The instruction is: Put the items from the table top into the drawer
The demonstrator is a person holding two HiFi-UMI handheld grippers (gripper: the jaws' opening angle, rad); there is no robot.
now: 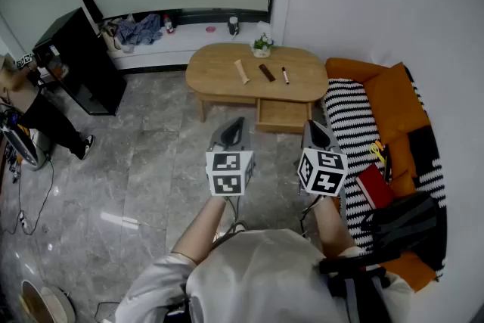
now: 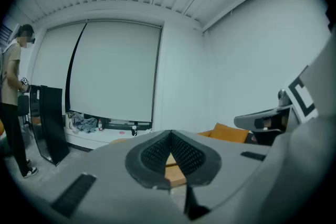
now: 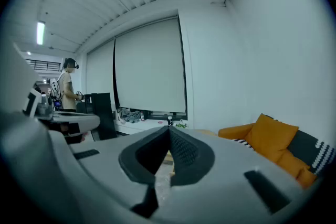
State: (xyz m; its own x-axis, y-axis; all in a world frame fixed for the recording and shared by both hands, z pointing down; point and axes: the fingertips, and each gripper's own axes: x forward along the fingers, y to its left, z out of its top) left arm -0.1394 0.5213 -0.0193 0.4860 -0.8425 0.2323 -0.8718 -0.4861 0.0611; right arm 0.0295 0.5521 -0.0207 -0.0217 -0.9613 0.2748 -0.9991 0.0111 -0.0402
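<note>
Three items lie on the oval wooden table [image 1: 219, 79], well apart from both grippers: a tan stick [image 1: 241, 71] near the middle, a dark bar [image 1: 267, 72] just beside it at its 3 o'clock, and a marker [image 1: 286, 76] further on at 3 o'clock again. None of them touch. A small potted plant [image 1: 262, 46] stands at the table's 12 o'clock edge. The drawer [image 1: 281, 116] is pulled out from the table's 6 o'clock side, below the bar and the marker, and its inside shows pale wood.

In the head view the table sits at 12 o'clock from the person. The left gripper [image 1: 237, 121] and the right gripper [image 1: 312, 125] are held side by side over the grey stone floor [image 1: 151, 163], both aimed toward the table and dipping slightly. Each is clenched on nothing — in the left gripper view the left gripper [image 2: 170, 135] has its ribbed pads meeting at the tips, and the right gripper [image 3: 169, 130] shows the same.

An orange sofa [image 1: 393, 98] with a striped cover runs along at 3 o'clock. At 9 to 10 o'clock stands a black cabinet [image 1: 79, 60], with another person [image 1: 45, 113] beside it.
</note>
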